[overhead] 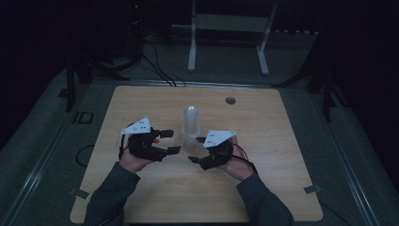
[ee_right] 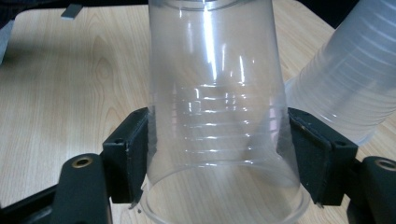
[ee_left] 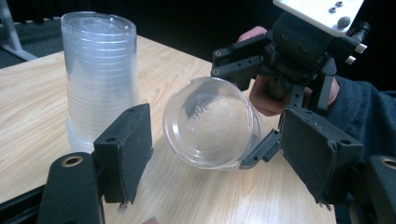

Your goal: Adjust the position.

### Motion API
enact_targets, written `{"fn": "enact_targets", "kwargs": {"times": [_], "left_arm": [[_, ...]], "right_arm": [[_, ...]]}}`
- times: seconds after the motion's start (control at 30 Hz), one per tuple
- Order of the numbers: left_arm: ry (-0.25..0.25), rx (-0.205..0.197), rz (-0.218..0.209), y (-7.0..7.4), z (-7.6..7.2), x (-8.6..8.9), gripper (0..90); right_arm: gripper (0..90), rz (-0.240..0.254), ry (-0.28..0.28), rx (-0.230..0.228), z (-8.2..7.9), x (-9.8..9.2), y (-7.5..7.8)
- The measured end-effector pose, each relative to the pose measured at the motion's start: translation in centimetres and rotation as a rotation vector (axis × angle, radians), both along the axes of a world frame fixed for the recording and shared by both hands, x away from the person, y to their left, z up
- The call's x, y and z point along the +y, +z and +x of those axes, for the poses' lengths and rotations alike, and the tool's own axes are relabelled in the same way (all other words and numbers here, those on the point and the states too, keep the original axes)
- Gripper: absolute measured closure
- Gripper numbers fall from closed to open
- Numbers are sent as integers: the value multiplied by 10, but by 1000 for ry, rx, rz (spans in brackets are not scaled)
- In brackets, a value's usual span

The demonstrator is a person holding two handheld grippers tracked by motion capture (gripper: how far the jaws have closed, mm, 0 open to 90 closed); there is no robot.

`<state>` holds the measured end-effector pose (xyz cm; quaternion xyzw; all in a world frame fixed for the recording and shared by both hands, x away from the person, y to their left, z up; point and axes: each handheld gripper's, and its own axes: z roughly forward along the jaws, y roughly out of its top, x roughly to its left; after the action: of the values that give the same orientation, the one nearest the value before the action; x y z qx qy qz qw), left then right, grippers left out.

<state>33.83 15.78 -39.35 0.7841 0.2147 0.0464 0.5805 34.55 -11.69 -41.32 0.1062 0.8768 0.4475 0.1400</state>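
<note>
A single clear plastic cup [ee_right: 217, 116] lies on its side with my right gripper [ee_right: 217, 154] shut on its ribbed wall, a pad pressed on each side. From the left gripper view, the cup [ee_left: 212, 123] shows its round base, and the right gripper [ee_left: 247, 105] clamps it from behind. My left gripper [ee_left: 222, 154] stands open; its pads [ee_left: 126, 149] flank the cup base without touching. An upside-down stack of clear cups [overhead: 190, 120] stands mid-table, just behind both grippers. In the high view the left gripper [overhead: 170, 142] and right gripper [overhead: 196, 149] face each other with the cup [overhead: 187, 142] between.
The wooden table [overhead: 141, 197] has a round hole [overhead: 230, 100] near its far edge. A white metal frame [overhead: 230, 28] and cables [overhead: 155, 66] sit on the dark floor behind the table. The cup stack [ee_right: 345, 79] is close on the held cup's right.
</note>
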Motion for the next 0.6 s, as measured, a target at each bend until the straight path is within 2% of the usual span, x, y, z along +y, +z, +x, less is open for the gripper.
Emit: {"fn": "enact_targets", "kwargs": {"times": [0.23,0.27,0.6], "left_arm": [[-2,-11,31,0,-1,-1,256],[-2,-12,34,-1,-1,-2,255],[-2,-21,82,-1,-2,-5,254]], "right_arm": [[282,-45,11,-6,0,0,0],[282,-64,13,-10,0,0,0],[282,-138,25,-45,-2,2,4]]}}
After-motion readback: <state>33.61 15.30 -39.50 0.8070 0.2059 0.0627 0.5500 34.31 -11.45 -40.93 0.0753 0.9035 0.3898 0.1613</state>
